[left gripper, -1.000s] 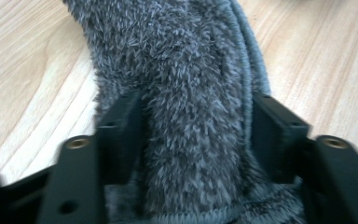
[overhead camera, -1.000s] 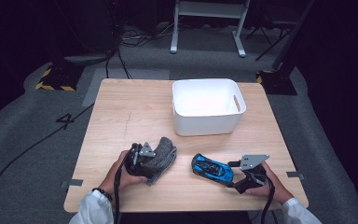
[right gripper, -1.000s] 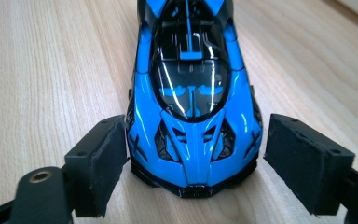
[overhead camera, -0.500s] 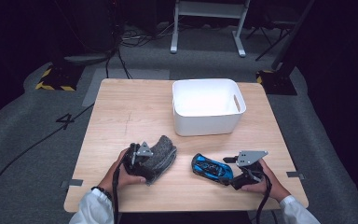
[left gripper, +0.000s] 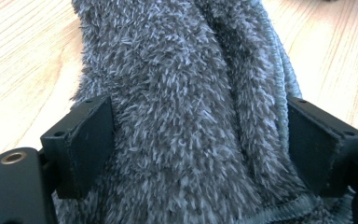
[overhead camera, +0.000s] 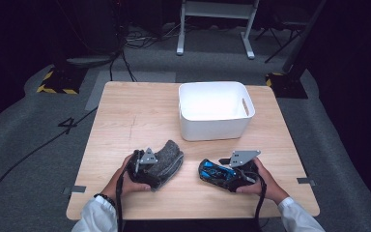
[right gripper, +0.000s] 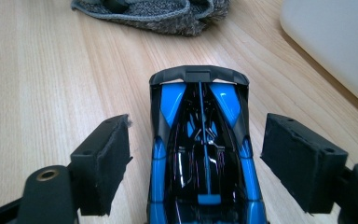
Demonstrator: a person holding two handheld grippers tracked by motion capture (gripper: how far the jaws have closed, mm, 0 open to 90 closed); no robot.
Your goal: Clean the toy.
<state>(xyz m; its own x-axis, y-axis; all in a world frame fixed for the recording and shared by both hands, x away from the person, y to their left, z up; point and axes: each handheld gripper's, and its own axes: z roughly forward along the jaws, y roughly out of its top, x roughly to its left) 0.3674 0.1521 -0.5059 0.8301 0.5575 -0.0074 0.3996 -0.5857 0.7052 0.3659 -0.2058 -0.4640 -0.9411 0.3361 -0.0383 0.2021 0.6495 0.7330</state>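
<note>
fuzzy grey cloth [left gripper: 191,116], glossy blue toy car [right gripper: 204,154]

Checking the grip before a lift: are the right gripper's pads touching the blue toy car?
Apart. The right gripper view shows bare table between each pad and the blue toy car.

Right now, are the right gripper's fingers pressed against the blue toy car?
No: in the right gripper view the blue toy car lies between the fingers with bare table showing on both sides.
</note>
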